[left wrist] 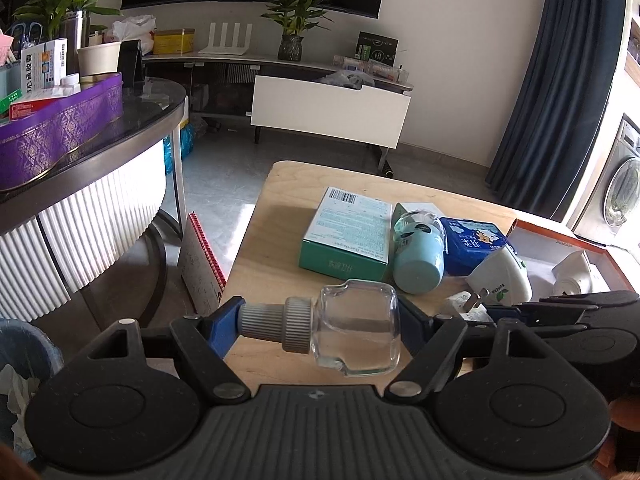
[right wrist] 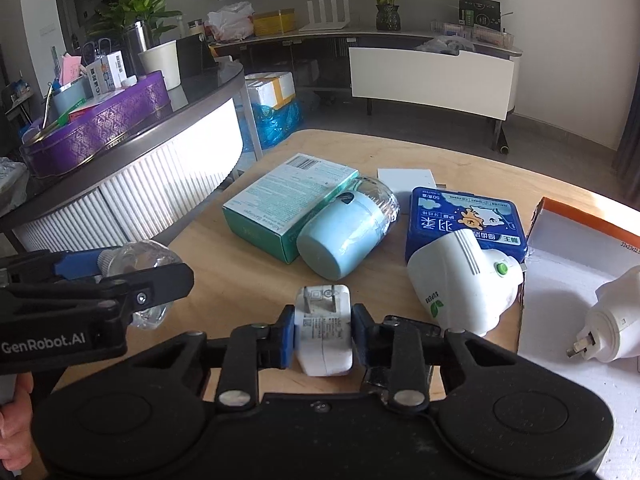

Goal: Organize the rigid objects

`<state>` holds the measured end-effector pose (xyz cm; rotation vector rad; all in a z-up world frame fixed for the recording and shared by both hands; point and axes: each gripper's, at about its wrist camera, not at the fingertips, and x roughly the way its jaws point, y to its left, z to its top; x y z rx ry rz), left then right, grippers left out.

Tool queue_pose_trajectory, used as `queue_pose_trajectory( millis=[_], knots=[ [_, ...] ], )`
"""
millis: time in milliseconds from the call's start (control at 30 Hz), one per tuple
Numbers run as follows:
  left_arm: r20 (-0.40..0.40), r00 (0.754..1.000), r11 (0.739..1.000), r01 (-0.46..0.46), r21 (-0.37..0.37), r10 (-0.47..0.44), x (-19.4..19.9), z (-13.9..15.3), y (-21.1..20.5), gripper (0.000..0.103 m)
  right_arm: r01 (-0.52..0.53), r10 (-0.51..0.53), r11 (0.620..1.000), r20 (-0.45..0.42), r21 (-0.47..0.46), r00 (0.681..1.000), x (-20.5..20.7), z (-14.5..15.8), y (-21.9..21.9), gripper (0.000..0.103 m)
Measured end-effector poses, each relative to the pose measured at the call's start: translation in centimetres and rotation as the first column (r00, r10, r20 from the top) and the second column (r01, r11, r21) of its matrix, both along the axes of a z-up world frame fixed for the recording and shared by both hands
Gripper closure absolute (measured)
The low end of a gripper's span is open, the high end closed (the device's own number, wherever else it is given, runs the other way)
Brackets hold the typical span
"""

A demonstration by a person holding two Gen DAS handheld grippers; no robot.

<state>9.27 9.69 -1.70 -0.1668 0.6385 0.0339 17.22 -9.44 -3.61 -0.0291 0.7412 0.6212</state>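
My left gripper (left wrist: 320,326) is shut on a clear glass bottle (left wrist: 360,332) with a grey ribbed cap. It holds the bottle sideways above the near edge of the wooden table (left wrist: 280,200). My right gripper (right wrist: 324,334) is shut on a white plug adapter (right wrist: 324,320) whose prongs point away from me. Beyond it lie a green box (right wrist: 288,204), a light blue cup (right wrist: 344,236) on its side, a blue tin (right wrist: 464,216) and a white plug-in device (right wrist: 460,280) with a green button. At the right, an orange-rimmed white box (right wrist: 560,276) holds another white plug-in device (right wrist: 616,320).
A round dark-topped table (left wrist: 132,132) with a purple tin (left wrist: 60,136) stands at the left. A red spiral notebook (left wrist: 204,256) leans against the wooden table's left side. A bin (left wrist: 24,344) sits at the lower left, and a washing machine (left wrist: 624,192) stands far right.
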Motion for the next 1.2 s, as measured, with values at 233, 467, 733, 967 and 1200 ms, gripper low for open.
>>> queue_pose_trajectory(
  millis=[233, 467, 733, 967, 1200],
  knots=[
    [0.004, 1.000, 1.000, 0.003, -0.003, -0.003, -0.4, 0.1, -0.3, 0.023, 0.007, -0.007, 1.000, 0.001, 0.008, 1.000, -0.8, -0.5, -0.3, 0.068],
    [0.019, 1.000, 1.000, -0.001, -0.015, 0.002, -1.2, 1.2, -1.0, 0.023, 0.023, -0.024, 0.999, 0.035, 0.040, 0.999, -2.4, 1.9, -2.2, 0.068],
    [0.022, 1.000, 1.000, 0.003, -0.006, -0.003, -2.3, 2.5, -3.1, 0.023, 0.080, -0.083, 0.996, 0.054, 0.049, 0.995, -4.6, 4.2, -5.4, 0.068],
    [0.012, 1.000, 1.000, 0.027, 0.005, -0.027, -3.1, 3.0, -4.9, 0.023, 0.116, -0.120, 0.991, 0.062, 0.063, 0.991, -6.3, 5.1, -7.8, 0.068],
    [0.012, 0.999, 0.999, 0.048, 0.008, -0.048, -3.8, 3.6, -6.3, 0.023, 0.142, -0.146, 0.988, 0.068, 0.067, 0.987, -7.9, 5.5, -9.8, 0.068]
  ],
)
